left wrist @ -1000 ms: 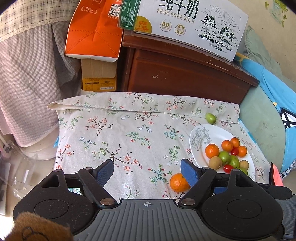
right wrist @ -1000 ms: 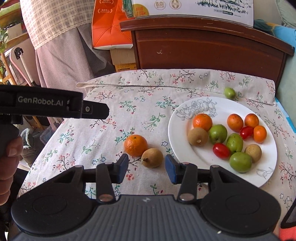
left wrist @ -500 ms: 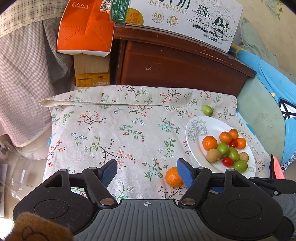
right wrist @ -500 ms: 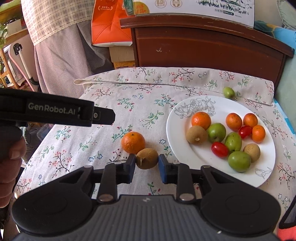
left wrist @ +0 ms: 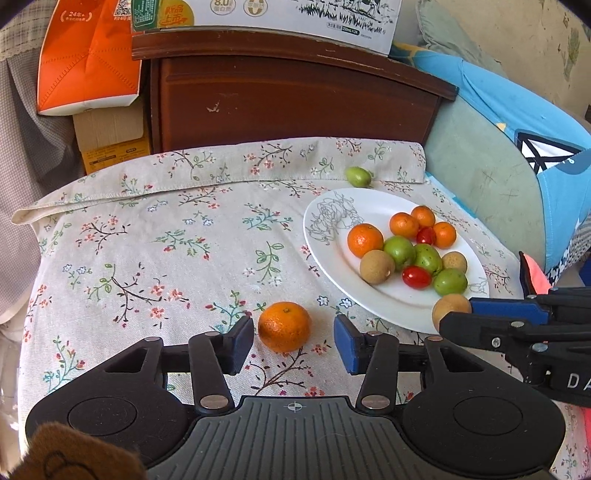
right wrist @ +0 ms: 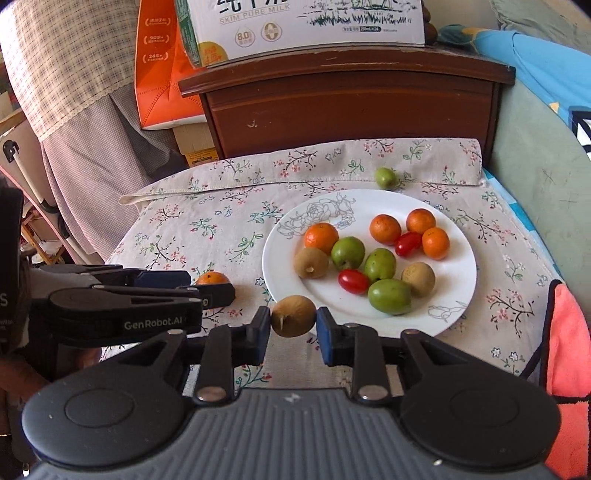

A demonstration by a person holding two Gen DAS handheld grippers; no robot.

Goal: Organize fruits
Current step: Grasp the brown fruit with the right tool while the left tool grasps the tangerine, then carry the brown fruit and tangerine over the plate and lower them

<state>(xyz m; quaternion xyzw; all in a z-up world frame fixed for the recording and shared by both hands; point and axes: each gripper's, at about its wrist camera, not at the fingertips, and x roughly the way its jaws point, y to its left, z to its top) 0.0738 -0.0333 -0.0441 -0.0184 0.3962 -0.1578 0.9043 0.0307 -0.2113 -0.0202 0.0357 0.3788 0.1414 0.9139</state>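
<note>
A mandarin (left wrist: pixel 284 326) lies on the floral cloth between the fingers of my left gripper (left wrist: pixel 293 345). Its jaws are closing, and a gap still shows on the right side of the fruit. In the right wrist view the left gripper (right wrist: pixel 210 286) half hides that mandarin (right wrist: pixel 212 277). My right gripper (right wrist: pixel 293 325) is shut on a small brown fruit (right wrist: pixel 293 315), held just off the near-left rim of the white plate (right wrist: pixel 454 295). From the left wrist, the right gripper (left wrist: pixel 458 315) holds the brown fruit (left wrist: pixel 448 308) at the plate's (left wrist: pixel 332 258) near edge. The plate holds several fruits.
One green fruit (left wrist: pixel 357 176) lies loose on the cloth behind the plate. A dark wooden cabinet (left wrist: pixel 295 99) with a milk box (left wrist: pixel 295 11) on top stands behind the table. An orange box (left wrist: pixel 88 55) is at back left. A blue cushion (left wrist: pixel 535 147) and a coral cloth (right wrist: pixel 569 350) lie at right.
My left gripper came down and forward around the mandarin, and its jaws narrowed. My right gripper shut on the brown fruit and carried it up to the plate's rim.
</note>
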